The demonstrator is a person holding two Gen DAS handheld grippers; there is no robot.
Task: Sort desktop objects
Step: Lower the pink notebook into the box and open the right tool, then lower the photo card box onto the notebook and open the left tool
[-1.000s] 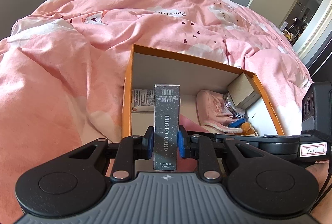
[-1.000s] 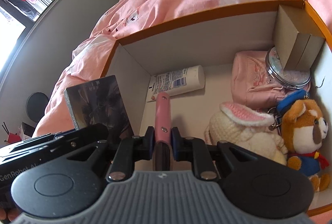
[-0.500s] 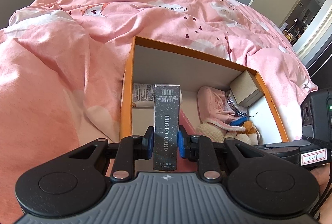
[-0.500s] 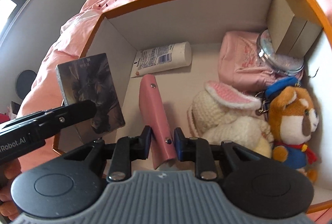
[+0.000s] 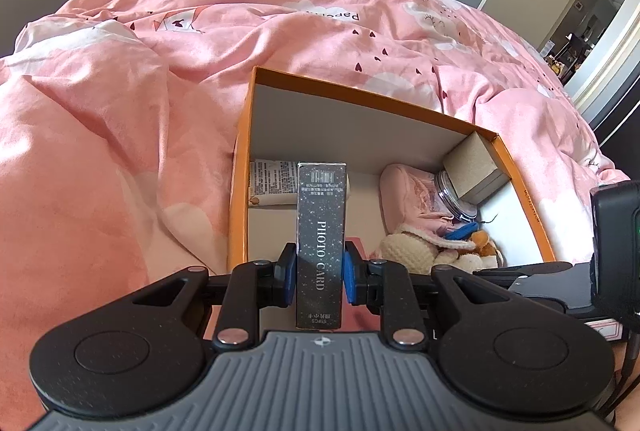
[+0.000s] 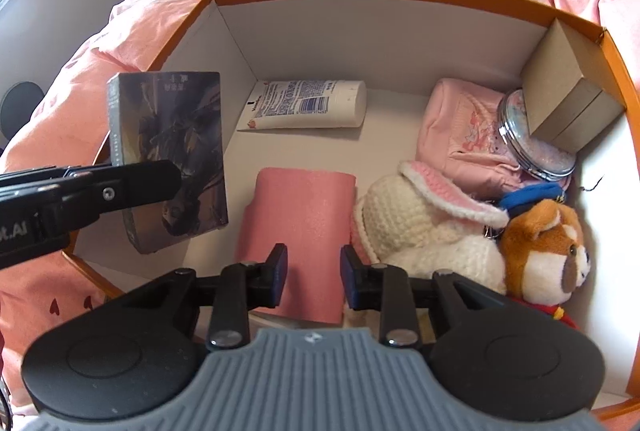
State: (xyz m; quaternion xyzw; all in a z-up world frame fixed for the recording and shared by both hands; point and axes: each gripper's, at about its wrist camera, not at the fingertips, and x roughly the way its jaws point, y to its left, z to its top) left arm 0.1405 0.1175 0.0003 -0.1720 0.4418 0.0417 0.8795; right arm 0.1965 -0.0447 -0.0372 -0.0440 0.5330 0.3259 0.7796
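My left gripper (image 5: 320, 269) is shut on a dark photo card box (image 5: 321, 231), held upright over the near left corner of the orange box (image 5: 362, 99). The card box also shows in the right wrist view (image 6: 172, 151), above the orange box's left wall (image 6: 240, 35). My right gripper (image 6: 312, 271) is open just above a pink case (image 6: 298, 231) that lies flat on the box floor. Its jaws stand apart on either side of the case's near end.
Inside the box lie a white tube (image 6: 304, 105), a pink pouch (image 6: 460, 131), a round mirror (image 6: 536, 147), a brown carton (image 6: 568, 99), a knitted rabbit (image 6: 424, 223) and a plush dog (image 6: 548, 251). The box sits on a pink duvet (image 5: 120, 111).
My right gripper has opened and let go of the pink case, which now lies flat in the box. Both grippers have drawn back and risen a little. The left still holds the card box.
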